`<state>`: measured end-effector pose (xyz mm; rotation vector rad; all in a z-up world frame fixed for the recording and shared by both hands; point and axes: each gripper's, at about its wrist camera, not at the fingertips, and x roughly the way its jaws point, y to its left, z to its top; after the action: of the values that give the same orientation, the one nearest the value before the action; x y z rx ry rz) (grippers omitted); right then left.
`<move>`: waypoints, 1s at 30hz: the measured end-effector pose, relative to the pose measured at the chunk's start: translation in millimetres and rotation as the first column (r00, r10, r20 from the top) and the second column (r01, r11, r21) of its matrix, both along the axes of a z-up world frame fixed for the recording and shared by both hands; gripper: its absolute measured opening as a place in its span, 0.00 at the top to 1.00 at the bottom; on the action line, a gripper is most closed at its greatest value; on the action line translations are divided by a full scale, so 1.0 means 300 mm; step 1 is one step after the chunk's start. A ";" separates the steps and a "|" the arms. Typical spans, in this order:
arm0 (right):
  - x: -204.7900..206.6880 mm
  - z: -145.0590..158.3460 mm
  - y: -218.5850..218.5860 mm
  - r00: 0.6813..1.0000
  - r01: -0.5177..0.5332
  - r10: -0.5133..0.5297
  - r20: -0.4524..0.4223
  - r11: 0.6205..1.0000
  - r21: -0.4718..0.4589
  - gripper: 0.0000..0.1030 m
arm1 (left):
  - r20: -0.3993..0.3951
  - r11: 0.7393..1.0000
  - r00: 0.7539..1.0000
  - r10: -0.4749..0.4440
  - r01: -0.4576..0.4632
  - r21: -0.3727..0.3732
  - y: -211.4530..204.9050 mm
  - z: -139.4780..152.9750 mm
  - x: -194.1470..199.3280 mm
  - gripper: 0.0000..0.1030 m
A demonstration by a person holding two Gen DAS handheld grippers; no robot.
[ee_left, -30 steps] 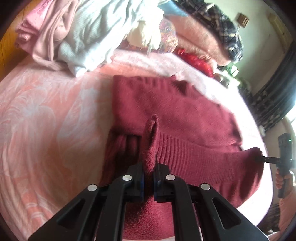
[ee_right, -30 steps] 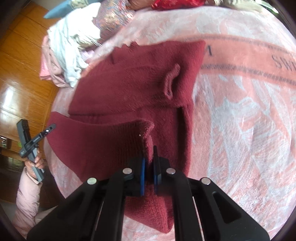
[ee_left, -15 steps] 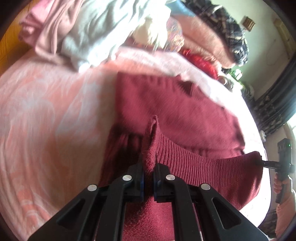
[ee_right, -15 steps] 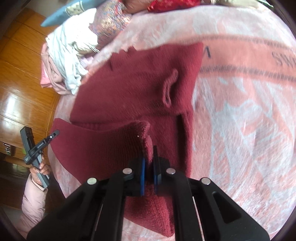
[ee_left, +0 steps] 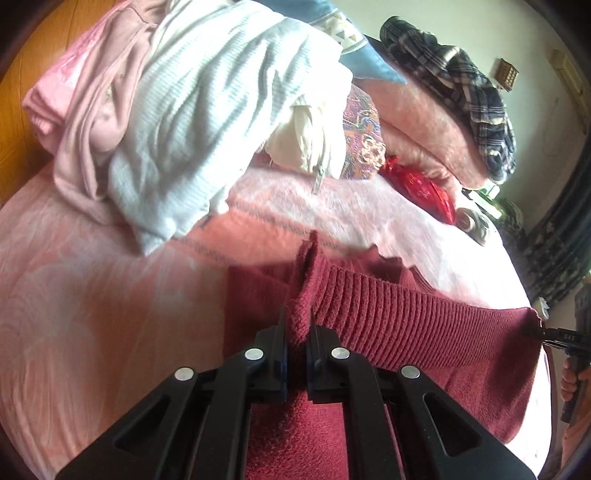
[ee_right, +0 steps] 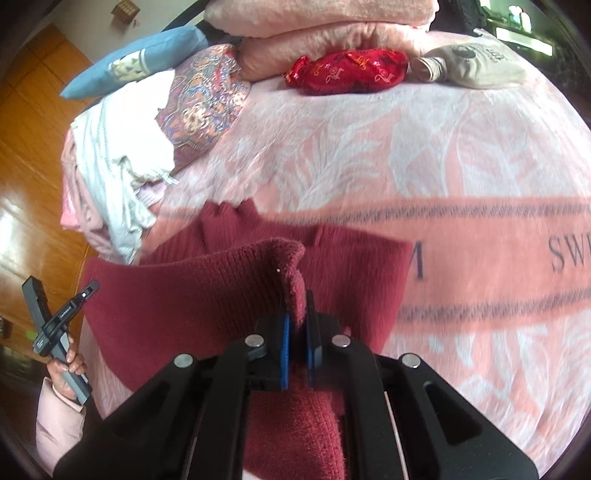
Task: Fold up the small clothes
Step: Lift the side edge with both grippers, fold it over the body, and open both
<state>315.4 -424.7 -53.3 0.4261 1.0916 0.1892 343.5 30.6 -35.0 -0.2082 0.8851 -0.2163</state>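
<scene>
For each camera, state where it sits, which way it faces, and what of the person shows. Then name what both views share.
Left wrist: on the left gripper, facing along its fingers over the maroon sweater toward the clothes pile; the right hand shows at the edge.
Right wrist: on the right gripper, facing the pillows; the left hand shows.
Shared: sweater, pink blanket, red pouch.

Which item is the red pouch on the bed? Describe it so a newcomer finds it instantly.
Start at the stacked pink blankets at the far end of the bed. Directly in front of them lies the red pouch, between the paisley pillow and a grey pouch. Only it is shiny bright red with gold patterning.
</scene>
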 end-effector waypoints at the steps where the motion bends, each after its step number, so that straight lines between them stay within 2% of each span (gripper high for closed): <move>1: 0.028 -0.005 0.001 1.000 0.005 -0.005 0.002 1.000 -0.010 0.95 | 0.001 1.000 1.000 0.008 -0.008 -0.002 -0.006 -0.008 0.029 0.94; 8: 0.205 -0.084 -0.021 0.998 0.068 -0.068 0.012 0.996 -0.058 0.95 | 0.007 0.998 0.999 0.039 -0.039 0.051 -0.079 -0.087 0.206 0.94; 12: 0.262 -0.167 -0.027 0.996 0.083 -0.084 -0.014 0.993 -0.079 0.95 | -0.029 0.994 0.998 0.051 -0.048 0.097 -0.100 -0.171 0.257 0.94; 21: 0.292 -0.304 -0.020 0.989 0.096 -0.109 -0.096 0.986 -0.136 0.94 | -0.125 0.989 0.991 0.045 -0.026 0.145 -0.119 -0.312 0.303 0.93; 24: 0.289 -0.326 -0.012 0.987 0.095 -0.114 -0.114 0.982 -0.164 0.86 | -0.138 0.986 0.990 0.041 -0.017 0.168 -0.136 -0.320 0.310 0.92; 27: 0.265 -0.299 -0.021 0.988 0.090 -0.106 -0.108 0.986 -0.143 0.78 | -0.159 0.985 0.986 0.039 -0.011 0.174 -0.132 -0.295 0.299 0.79; 29: 0.216 -0.248 -0.047 0.989 0.090 -0.103 -0.106 0.988 -0.122 0.73 | -0.177 0.988 0.984 0.021 0.007 0.155 -0.115 -0.265 0.280 0.58; 30: 0.186 -0.224 -0.058 0.990 0.081 -0.093 -0.103 0.990 -0.113 0.70 | -0.176 0.990 0.984 0.008 0.017 0.140 -0.097 -0.236 0.248 0.55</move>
<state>371.2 -442.0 -120.6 0.3888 1.1815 0.0295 418.0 1.6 -105.9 -0.0943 1.0724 -0.1395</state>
